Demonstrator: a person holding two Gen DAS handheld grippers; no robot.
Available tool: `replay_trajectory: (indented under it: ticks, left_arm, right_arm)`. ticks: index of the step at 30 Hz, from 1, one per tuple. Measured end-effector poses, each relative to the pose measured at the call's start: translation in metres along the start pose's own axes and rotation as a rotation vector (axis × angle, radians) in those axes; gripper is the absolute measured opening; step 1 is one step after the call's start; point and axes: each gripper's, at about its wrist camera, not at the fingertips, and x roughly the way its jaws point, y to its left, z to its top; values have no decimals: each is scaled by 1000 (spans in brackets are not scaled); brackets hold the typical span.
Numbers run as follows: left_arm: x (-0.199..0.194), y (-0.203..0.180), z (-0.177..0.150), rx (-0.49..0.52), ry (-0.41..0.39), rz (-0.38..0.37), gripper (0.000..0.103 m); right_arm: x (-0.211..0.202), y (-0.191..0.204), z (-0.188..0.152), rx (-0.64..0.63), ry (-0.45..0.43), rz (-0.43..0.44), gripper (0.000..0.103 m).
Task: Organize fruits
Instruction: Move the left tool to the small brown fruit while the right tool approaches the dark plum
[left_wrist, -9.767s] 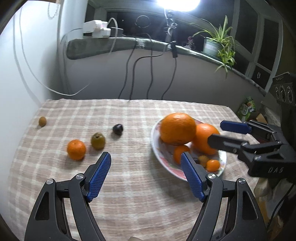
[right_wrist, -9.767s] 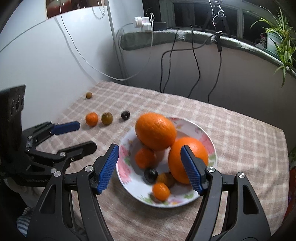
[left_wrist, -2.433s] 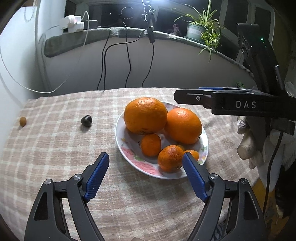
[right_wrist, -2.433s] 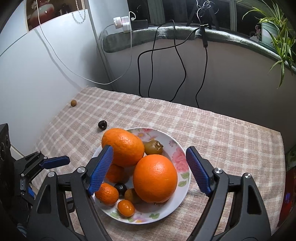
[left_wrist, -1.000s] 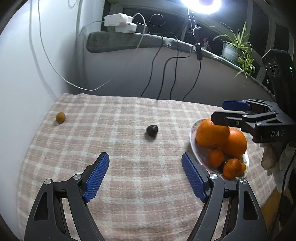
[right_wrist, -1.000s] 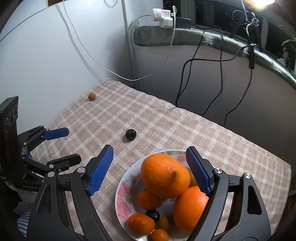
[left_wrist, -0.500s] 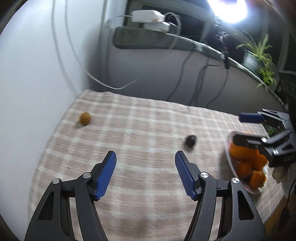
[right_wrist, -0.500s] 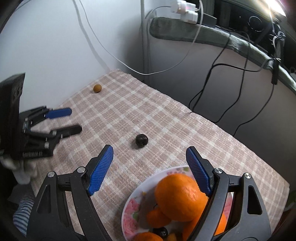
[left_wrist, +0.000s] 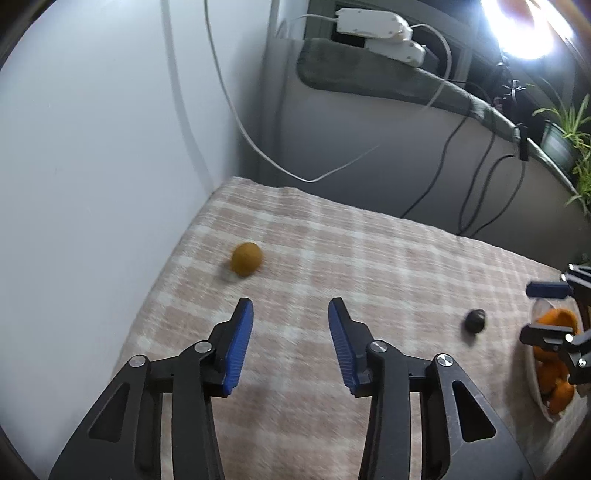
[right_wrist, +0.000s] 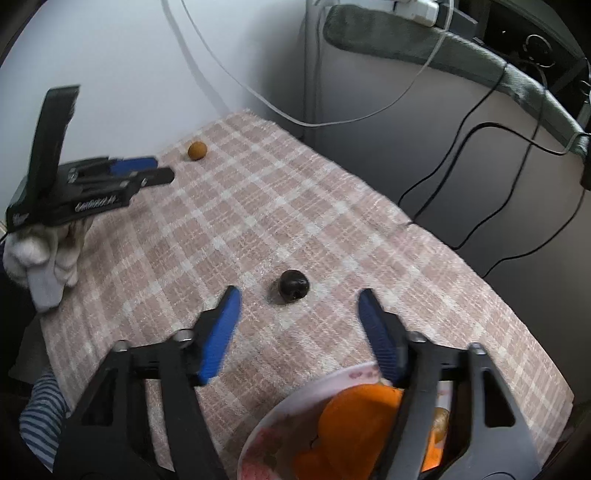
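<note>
- Two loose fruits are seen on the checked cloth (right_wrist: 258, 206) covering the desk, with the plate (right_wrist: 280, 413) taken as landmark.
- Small brown fruit (left_wrist: 246, 259): found far from the plate, near the cloth's corner by the white wall; it lies just ahead of the left gripper (left_wrist: 290, 317), slightly to the left of its fingers.
- Dark fruit (right_wrist: 293, 284): found near the plate, just beyond its far rim, ahead of the right gripper (right_wrist: 299, 306) and in line with the gap between the fingers.
- Oranges (right_wrist: 354, 424): several are held in the plate, partly hidden behind the right gripper's frame.
- Left gripper: fingers are parted and nothing is held; it is kept above the cloth, well away from the plate.
- Right gripper: fingers are spread wide and nothing is held; it is positioned over the plate's far edge.
- Cables (right_wrist: 461, 147): black and white, hung down the wall beyond the plate.
</note>
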Motion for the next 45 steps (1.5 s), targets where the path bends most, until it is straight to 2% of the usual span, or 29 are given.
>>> replay_trajectory:
  ticks: [6,9,13,21,29,34,41,45]
  left_arm:
    - [18,11,13,-7,6,31,38]
    - [28,14,17,-10,18,47,37]
    - [36,16,19,-6,21,57,36]
    - [47,21,22,-34,35,50,36]
    - [60,19,27,-13,46,69,36]
    - [74,20,32,-11,58,75,32]
    - [81,23,34,-27,66,77,25]
    - [79,23,31,-26,61,79,25]
  right_arm:
    - [12,8,8,-51,35,-8,57]
    - [19,12,10,-76,58,-13,51]
    - [29,16,12,-98,86,-22,49]
    - [44,15,17,-94,126,-10,48]
    - [53,16,19,-83,170,-4,48]
    - [59,17,20,-78,194,-24,44]
    - [67,20,22,-102,227,-61,44]
    - [73,24,22,-119,244,-64,33]
